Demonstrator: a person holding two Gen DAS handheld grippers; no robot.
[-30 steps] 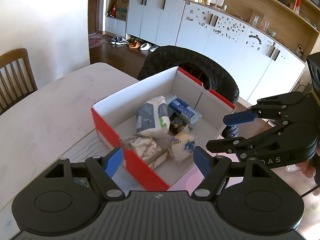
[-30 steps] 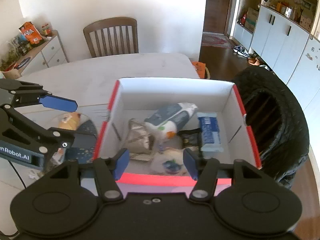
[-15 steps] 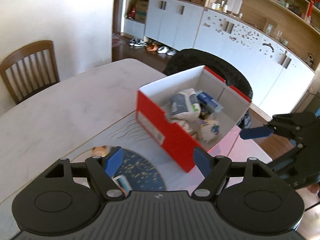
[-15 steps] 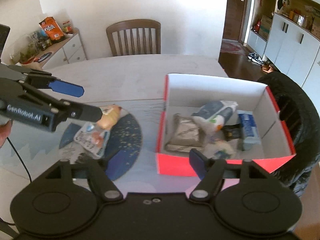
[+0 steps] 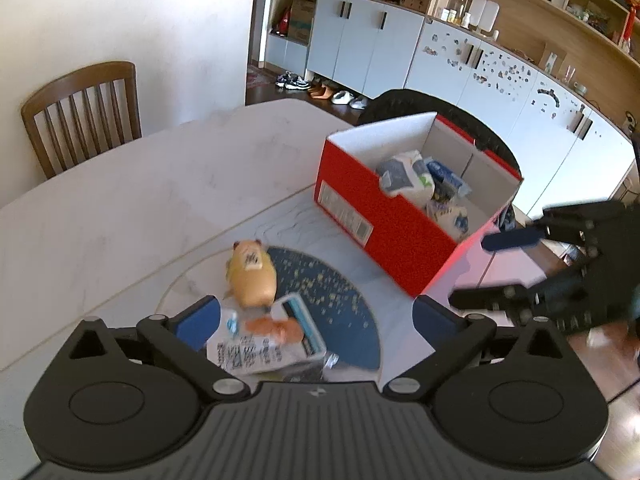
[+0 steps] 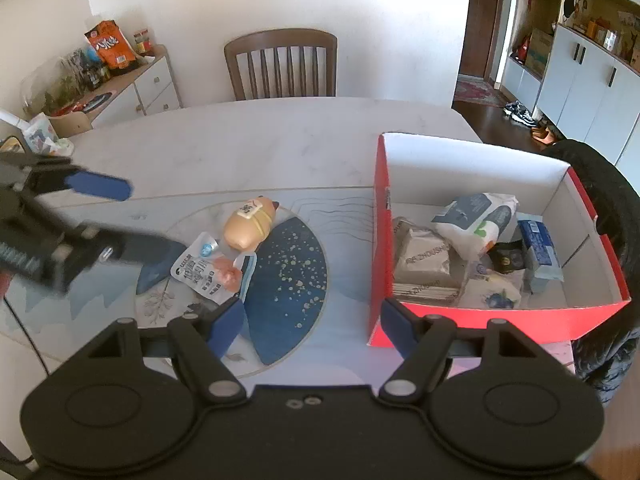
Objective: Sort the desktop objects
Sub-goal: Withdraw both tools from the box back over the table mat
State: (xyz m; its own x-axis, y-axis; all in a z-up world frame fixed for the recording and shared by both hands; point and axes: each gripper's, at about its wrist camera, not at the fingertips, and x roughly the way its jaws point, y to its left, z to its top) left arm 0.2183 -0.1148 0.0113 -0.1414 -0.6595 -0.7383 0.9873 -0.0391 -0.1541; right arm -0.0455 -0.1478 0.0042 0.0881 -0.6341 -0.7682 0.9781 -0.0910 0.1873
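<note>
A red box (image 5: 404,236) (image 6: 500,320) with white inside walls stands on the table and holds several snack packets. On the blue placemat lie a tan wrapped bun (image 5: 251,276) (image 6: 249,225) and a flat white packet with orange print (image 5: 266,342) (image 6: 211,267). My left gripper (image 5: 316,322) is open, low over the white packet, with the packet between its fingers; it also shows in the right wrist view (image 6: 132,220). My right gripper (image 6: 313,326) is open and empty, in front of the box's left corner; it also shows in the left wrist view (image 5: 480,272).
A white marble table (image 6: 260,140) carries the round blue placemat (image 6: 288,272). A wooden chair (image 6: 280,64) stands at the far side. A black padded chair (image 5: 420,108) is behind the box. A sideboard with snacks (image 6: 100,80) is at the left.
Both grippers have drawn back from the box and swung left. The left gripper has come down over the white packet and bun. Both stay open.
</note>
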